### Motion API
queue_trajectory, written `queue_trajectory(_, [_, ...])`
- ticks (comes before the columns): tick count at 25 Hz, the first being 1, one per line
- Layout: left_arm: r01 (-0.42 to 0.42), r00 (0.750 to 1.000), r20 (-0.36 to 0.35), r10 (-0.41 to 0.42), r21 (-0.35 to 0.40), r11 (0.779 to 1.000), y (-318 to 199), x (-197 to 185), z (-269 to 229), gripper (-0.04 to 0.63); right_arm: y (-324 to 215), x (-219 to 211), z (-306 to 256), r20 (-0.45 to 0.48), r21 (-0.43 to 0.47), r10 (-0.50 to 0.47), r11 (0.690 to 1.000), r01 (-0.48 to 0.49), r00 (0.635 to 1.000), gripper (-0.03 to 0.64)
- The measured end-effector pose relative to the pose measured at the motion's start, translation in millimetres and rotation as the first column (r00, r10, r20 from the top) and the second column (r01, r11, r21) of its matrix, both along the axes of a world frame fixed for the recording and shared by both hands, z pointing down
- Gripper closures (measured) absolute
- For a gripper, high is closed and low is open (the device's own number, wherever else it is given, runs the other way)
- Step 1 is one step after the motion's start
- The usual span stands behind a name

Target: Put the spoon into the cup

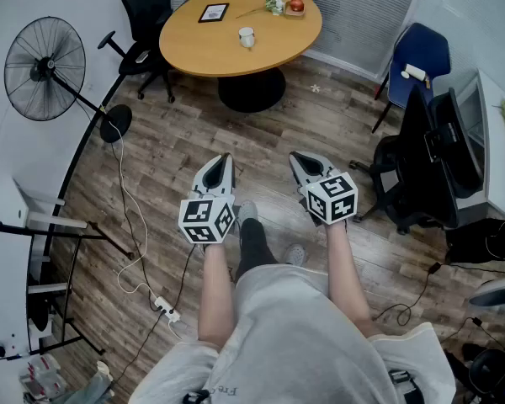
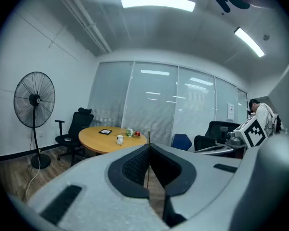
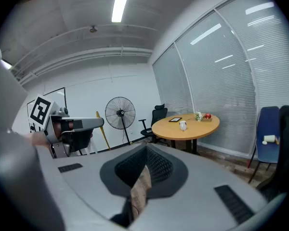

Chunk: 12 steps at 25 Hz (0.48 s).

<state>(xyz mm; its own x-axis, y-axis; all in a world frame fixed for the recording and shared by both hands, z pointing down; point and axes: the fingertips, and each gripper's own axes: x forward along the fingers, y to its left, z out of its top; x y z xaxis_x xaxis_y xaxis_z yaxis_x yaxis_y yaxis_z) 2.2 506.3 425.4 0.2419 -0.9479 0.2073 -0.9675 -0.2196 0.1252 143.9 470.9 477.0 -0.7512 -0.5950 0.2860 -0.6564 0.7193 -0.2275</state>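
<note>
A small white cup point(image 1: 247, 36) stands near the middle of the round wooden table point(image 1: 194, 45) at the far end of the room; it also shows as the cup point(image 2: 119, 139) and the cup point(image 3: 182, 125) in the two gripper views. A thin pale stick point(image 1: 251, 11), possibly the spoon, lies beside a small plant point(image 1: 274, 2). My left gripper point(image 1: 225, 160) and right gripper point(image 1: 296, 158) are held side by side over the wood floor, well short of the table. Both have their jaws together and hold nothing: left gripper point(image 2: 149, 144), right gripper point(image 3: 147, 146).
On the table are a dark framed tablet point(image 1: 214, 12) and a red fruit on a tray point(image 1: 295, 7). A standing fan point(image 1: 44, 68) and a black office chair point(image 1: 147, 23) are at the left. A blue chair point(image 1: 421, 57) and dark chairs point(image 1: 429, 167) are at the right. A cable with a power strip point(image 1: 164, 310) runs across the floor.
</note>
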Motion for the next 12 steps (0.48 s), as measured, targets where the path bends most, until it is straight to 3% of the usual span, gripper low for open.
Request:
queue_trajectory(6, [0.0,0.999,0.033,0.0,0.001,1.0,-0.9,-4.7,3.2,0.586,-4.7,-3.4,-0.9,0.046,0.003,0.008,1.0,-0.008,0.999,0.621])
queue_trajectory(12, [-0.003,1.0,0.005,0.003,-0.013,1.0,-17.7,-15.6,2.6,0.586,-25.5,-14.9,-0.1,0.061,-0.002,0.007,1.0,-0.007,0.998,0.621])
